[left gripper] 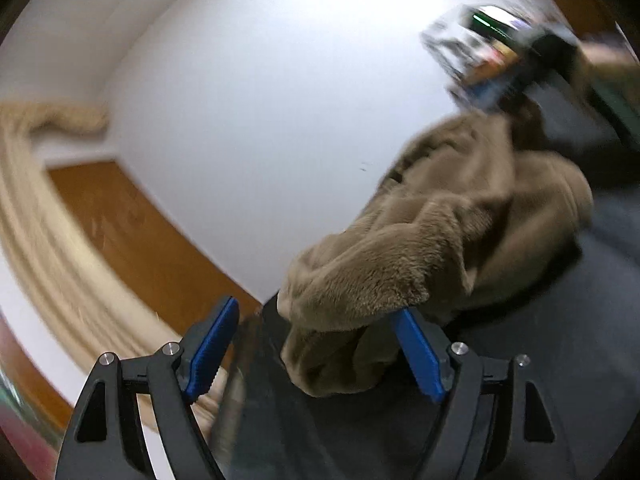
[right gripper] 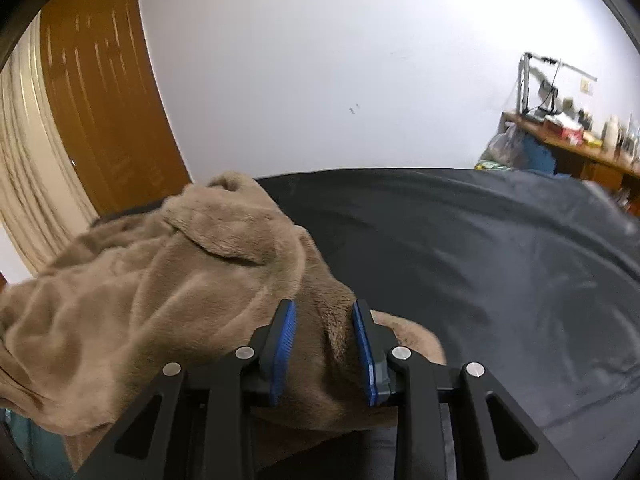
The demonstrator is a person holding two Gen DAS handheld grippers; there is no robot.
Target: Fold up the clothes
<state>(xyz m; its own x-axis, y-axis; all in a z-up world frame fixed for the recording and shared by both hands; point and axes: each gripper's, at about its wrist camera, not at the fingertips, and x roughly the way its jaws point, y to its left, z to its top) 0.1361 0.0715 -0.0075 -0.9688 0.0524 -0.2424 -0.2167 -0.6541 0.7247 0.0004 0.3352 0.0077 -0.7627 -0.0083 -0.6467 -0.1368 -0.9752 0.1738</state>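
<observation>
our right gripper [right gripper: 325, 316] pinches the brown fleece garment [right gripper: 168, 288], its length running left toward our left gripper [left gripper: 316, 320], jaws spread; only the right view shows the far desk [right gripper: 580, 148]

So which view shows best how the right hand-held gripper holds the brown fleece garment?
The right wrist view: its blue pads pinch a fold of the brown fleece garment up close. The left wrist view shows the right hand-held gripper only far away and blurred, above the garment.
</observation>
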